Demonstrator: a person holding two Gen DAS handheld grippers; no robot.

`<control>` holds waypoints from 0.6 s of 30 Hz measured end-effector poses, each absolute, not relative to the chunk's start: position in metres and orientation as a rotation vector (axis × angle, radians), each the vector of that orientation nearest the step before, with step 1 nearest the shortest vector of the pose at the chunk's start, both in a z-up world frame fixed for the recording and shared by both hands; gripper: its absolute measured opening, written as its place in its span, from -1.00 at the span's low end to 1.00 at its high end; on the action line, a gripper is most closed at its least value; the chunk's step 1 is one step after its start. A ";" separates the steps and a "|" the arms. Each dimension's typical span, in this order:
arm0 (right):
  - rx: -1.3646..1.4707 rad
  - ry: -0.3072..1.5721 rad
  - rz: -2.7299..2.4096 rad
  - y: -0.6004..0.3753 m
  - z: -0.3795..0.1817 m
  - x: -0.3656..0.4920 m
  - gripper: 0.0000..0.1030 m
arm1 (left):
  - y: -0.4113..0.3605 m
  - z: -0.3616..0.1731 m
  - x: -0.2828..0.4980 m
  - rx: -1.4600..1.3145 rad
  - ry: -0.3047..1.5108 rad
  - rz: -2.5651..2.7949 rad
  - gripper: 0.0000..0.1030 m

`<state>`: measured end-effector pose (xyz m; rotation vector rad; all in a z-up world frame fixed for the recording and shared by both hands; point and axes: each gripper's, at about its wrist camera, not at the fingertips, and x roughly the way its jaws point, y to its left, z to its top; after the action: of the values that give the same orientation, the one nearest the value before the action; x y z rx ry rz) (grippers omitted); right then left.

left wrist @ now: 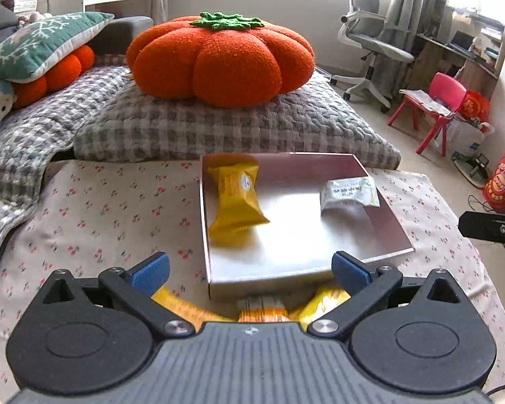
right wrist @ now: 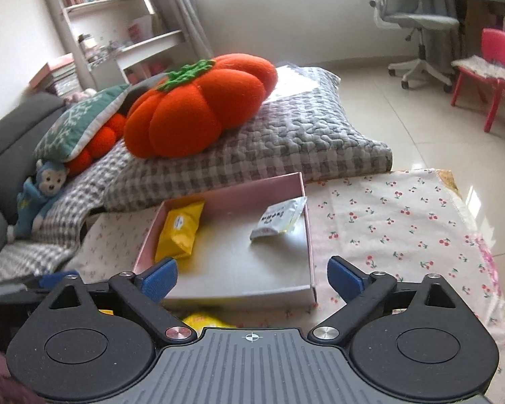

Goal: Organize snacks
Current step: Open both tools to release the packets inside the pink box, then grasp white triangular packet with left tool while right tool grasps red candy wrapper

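Left gripper: blue pads spread wide, nothing between them. Right gripper: likewise spread wide and empty.

Landmark: the shallow box, pinkish rim, pale silvery floor, open top, sitting on a cherry-print cloth.

Just in front of the box, partly hidden under the left gripper: more yellow and orange wrapped snacks, loose on the cloth.

Inside the box, left side: yellow snack packet, puffy pillow wrap with crimped ends and a small round white label, lying lengthwise along the left wall.

Inside the box, right side: white snack packet, flat, dark print, yellow edge, leaning against the right wall.

Behind the box: grey checked cushion, with an orange pumpkin pillow on top.
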<state>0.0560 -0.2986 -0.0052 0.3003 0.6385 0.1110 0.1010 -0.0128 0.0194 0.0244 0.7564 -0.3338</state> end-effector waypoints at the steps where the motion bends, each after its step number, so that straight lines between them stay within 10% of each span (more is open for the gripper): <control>1: 0.289 0.633 0.114 -0.297 -0.005 0.051 0.91 | -0.011 0.019 0.097 0.017 0.759 -0.338 0.99; 18: 0.179 0.572 0.074 -0.292 -0.043 -0.007 0.96 | 0.012 -0.031 0.052 -0.030 0.792 -0.349 0.99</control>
<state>-0.0074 -0.2918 -0.0431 0.1789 0.5725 0.0743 0.0522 0.0124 -0.0307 -0.0305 0.7922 -0.3486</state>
